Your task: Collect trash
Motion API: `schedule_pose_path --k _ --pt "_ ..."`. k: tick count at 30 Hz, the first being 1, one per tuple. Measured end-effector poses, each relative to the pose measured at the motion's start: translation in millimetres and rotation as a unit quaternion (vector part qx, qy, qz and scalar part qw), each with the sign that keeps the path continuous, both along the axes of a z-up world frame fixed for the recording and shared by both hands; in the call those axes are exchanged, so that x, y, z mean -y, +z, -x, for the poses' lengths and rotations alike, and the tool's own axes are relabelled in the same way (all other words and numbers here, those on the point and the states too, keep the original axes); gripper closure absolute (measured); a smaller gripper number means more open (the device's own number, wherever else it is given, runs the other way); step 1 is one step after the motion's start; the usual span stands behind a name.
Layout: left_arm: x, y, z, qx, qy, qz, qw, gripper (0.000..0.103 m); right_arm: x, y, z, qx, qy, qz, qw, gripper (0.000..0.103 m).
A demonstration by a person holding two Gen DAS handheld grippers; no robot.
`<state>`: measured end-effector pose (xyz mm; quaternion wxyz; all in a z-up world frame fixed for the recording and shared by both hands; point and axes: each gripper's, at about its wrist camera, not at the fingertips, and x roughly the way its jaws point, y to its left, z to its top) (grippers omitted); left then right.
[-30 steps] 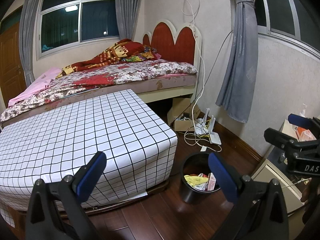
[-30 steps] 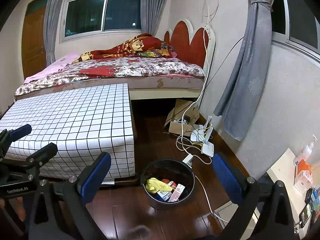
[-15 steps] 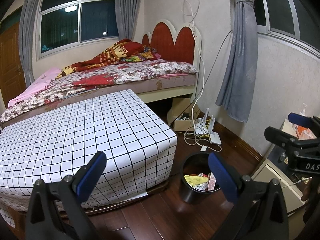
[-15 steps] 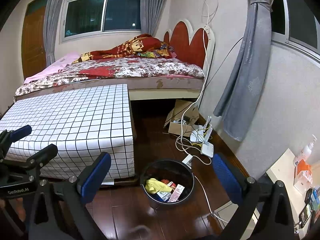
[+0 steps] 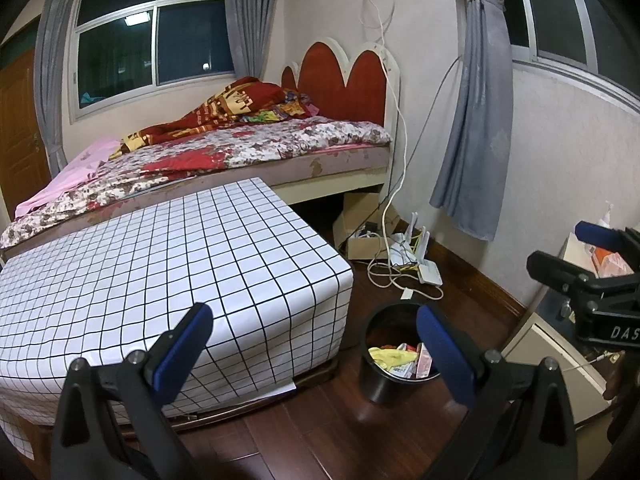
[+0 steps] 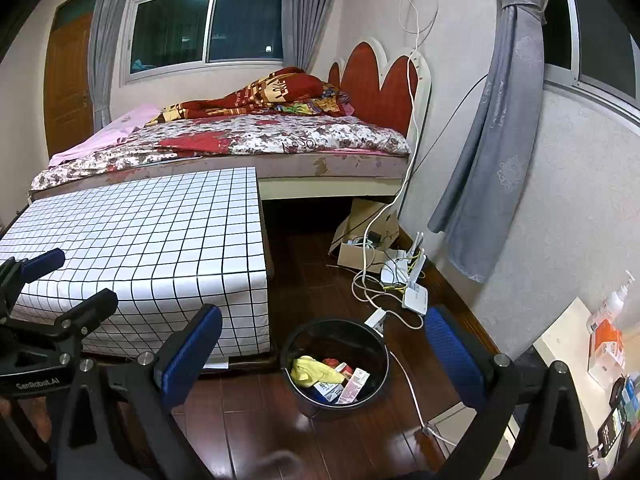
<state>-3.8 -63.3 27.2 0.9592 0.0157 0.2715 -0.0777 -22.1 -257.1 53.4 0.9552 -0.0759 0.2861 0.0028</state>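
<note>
A black round trash bin (image 5: pixel 384 384) (image 6: pixel 304 392) stands on the dark wood floor beside the checked table. Inside it lie a yellow crumpled wrapper (image 6: pixel 308 370) (image 5: pixel 390 357) and a few red and white packets (image 6: pixel 352 386). My left gripper (image 5: pixel 316 340) hangs open above the floor, empty, with the bin behind its right finger. My right gripper (image 6: pixel 324 346) is open and empty too, with the bin between its blue fingertips farther down. Each gripper shows at the edge of the other's view.
A table under a white checked cloth (image 5: pixel 160 264) (image 6: pixel 140 240) fills the left. Behind it is a bed (image 6: pixel 240 140). A cardboard box (image 6: pixel 360 248), white routers (image 6: pixel 414 294) and cables lie by the wall. A cabinet with bottles (image 6: pixel 600 344) stands right.
</note>
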Motion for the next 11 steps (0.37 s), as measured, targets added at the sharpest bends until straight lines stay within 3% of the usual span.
schedule_pose_path --k 11 --pt "-4.3 4.8 -1.9 0.017 -0.001 -0.011 0.9998 0.001 -1.1 -3.2 -1.3 -0.002 0.002 0.002 1.0 0.001"
